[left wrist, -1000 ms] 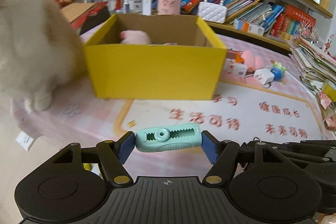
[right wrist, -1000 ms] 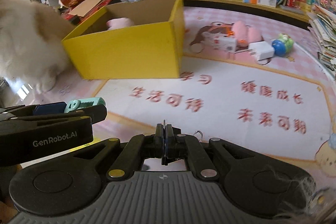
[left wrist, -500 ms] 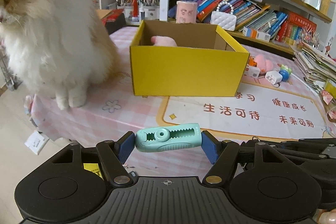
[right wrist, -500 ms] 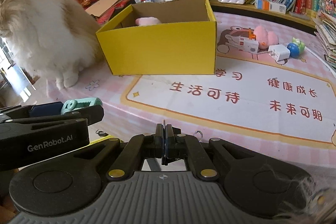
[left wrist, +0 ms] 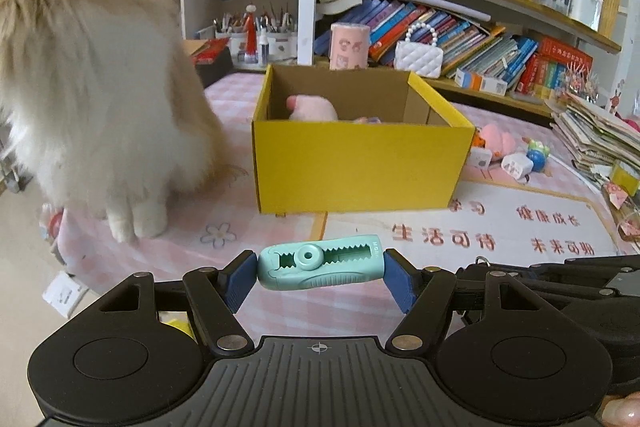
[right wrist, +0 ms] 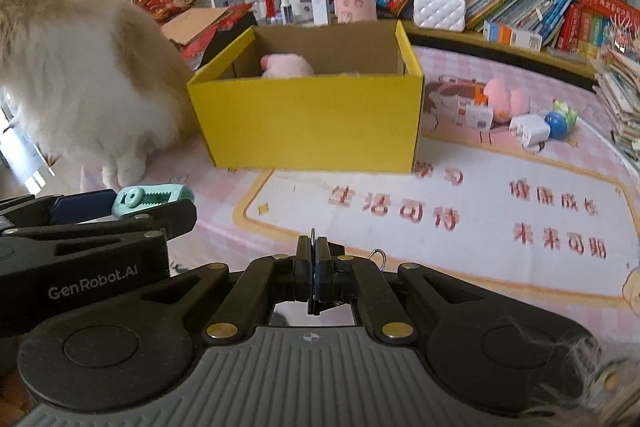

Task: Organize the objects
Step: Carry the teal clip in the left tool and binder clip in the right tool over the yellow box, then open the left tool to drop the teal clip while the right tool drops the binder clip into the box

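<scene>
The left gripper (left wrist: 320, 273) pinches a mint-green correction tape (left wrist: 320, 262) lengthwise between its two blue pads (left wrist: 239, 281), holding it level above the near edge of the table (left wrist: 280, 307), which is covered by a pink checked cloth. Seen from the right wrist, the same gripper (right wrist: 132, 205) sits at the left with the green tool (right wrist: 150, 198) poking out past its black finger. The right gripper (right wrist: 314, 269) has its fingers pressed together with nothing between them. Farther back on the table stands an open yellow box (left wrist: 360, 167), and a pink soft toy (left wrist: 314, 108) lies inside it against the far left corner. A fluffy cream cat (left wrist: 92, 99) sits just left of the box, its front paws on the cloth. To the right of the box lie another pink plush (right wrist: 506, 99), a white charger (right wrist: 530, 130) and a small blue-and-green toy (right wrist: 560, 121), close together. Behind the table, shelves hold rows of books (left wrist: 460, 39) and a white quilted purse (left wrist: 418, 58).
</scene>
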{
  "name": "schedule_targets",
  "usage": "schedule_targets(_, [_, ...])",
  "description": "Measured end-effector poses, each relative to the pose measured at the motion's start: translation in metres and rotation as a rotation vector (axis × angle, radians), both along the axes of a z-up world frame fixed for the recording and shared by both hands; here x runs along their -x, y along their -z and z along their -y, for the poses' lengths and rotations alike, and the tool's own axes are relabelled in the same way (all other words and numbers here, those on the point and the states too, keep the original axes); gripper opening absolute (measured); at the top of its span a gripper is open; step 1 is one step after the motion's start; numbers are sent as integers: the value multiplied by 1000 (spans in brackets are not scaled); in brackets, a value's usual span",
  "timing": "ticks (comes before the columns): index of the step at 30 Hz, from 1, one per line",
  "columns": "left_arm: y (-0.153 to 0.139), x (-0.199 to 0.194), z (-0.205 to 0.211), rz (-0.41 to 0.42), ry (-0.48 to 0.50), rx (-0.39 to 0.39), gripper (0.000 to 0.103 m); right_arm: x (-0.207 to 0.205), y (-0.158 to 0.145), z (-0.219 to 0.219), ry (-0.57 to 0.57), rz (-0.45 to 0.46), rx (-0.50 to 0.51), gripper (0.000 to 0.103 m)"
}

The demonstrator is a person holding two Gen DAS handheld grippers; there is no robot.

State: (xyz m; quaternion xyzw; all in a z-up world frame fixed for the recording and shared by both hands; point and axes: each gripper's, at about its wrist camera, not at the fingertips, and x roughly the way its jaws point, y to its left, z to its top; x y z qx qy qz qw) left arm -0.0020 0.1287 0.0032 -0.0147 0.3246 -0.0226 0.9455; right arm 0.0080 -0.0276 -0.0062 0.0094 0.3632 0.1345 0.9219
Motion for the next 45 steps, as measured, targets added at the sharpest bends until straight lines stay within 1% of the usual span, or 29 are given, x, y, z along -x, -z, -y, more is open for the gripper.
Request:
schedule_targets(5, [-16,-21,-3,54,-13,1,69,-26,-18,1,10,64,-18,2])
schedule_targets(10, [-44,-55,-4,144,-44,12,69,-66,-53,3,19,185,-51,2])
schedule_targets(13, [-54,-82,0,177,-57,14,69,-95,-71,4,7,247,-59,2])
schedule_targets(16, [-54,-112,5,181,-72,0,69,-127,-80,6,2,272,-64,2])
schedule_targets(19, [-46,-140,9,155,-100,-7,69,-161,-80,5,-8,281,-50,2])
schedule_targets(21, [-37,-158,13,128,-111,-20,69,-185,-73,2,-35,249,-34,2])
schedule_targets(25, [-16,-184,22,54,-107,-61,69,-229,-49,-7,-107,136,5,2])
schedule_targets(27, [-6,-192,27,19,-98,-84,69,-244,-37,-11,-134,87,33,2])
schedule_targets(31, [10,-206,32,-50,-95,-110,69,-270,-16,-16,-171,-35,43,2])
schedule_targets(33, [15,-210,34,-73,-93,-119,69,-276,-9,-18,-189,-71,51,2])
schedule_targets(39, [23,-219,38,-107,-93,-133,70,-284,1,-24,-209,-122,71,2])
schedule_targets(45, [25,-220,40,-115,-83,-132,70,-288,4,-21,-191,-140,42,4])
